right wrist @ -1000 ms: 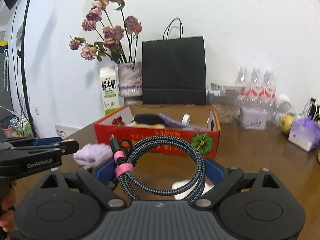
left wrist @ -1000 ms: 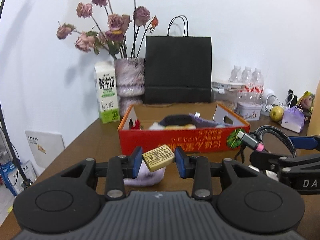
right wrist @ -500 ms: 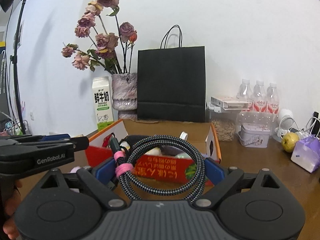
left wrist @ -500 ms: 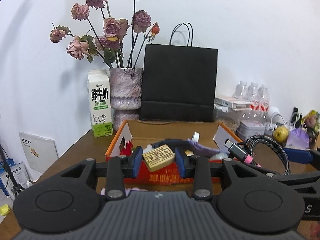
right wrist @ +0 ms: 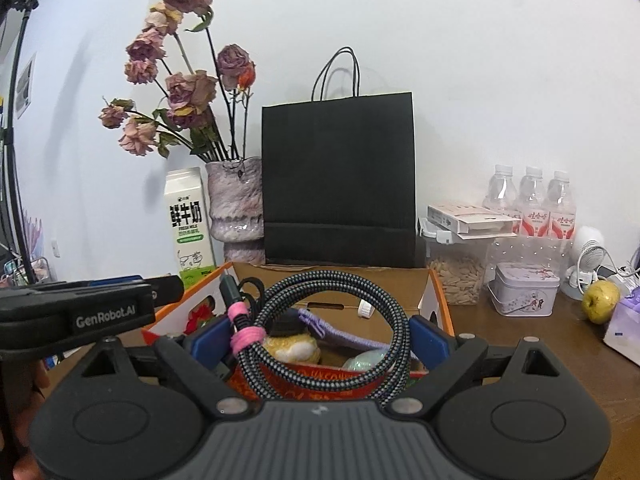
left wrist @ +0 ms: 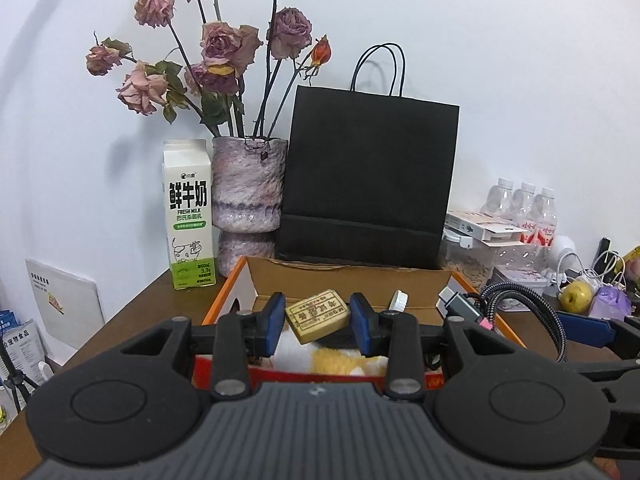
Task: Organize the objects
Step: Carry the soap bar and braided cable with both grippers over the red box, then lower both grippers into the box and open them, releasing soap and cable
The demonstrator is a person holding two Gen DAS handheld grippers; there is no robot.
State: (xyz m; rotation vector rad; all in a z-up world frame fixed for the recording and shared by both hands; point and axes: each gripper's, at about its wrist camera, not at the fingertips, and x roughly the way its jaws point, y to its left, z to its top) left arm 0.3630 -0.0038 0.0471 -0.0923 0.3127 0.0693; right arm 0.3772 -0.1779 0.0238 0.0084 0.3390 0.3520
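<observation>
Above table's box (left wrist: 344, 280), left hand-held gripper (left wrist: 318, 322) clamps soap bar (left wrist: 318, 315) between pads

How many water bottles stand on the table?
3. They stand in a row by the wall on the right: left bottle, middle bottle, right bottle, behind the clear boxes. More may be hidden behind them.

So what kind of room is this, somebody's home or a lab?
Probably a lived-in home or small office corner, not a lab: a brown wooden table against a white wall holds dried pink roses in a mottled vase, a white-and-green milk carton and a black paper shopping bag.
</observation>
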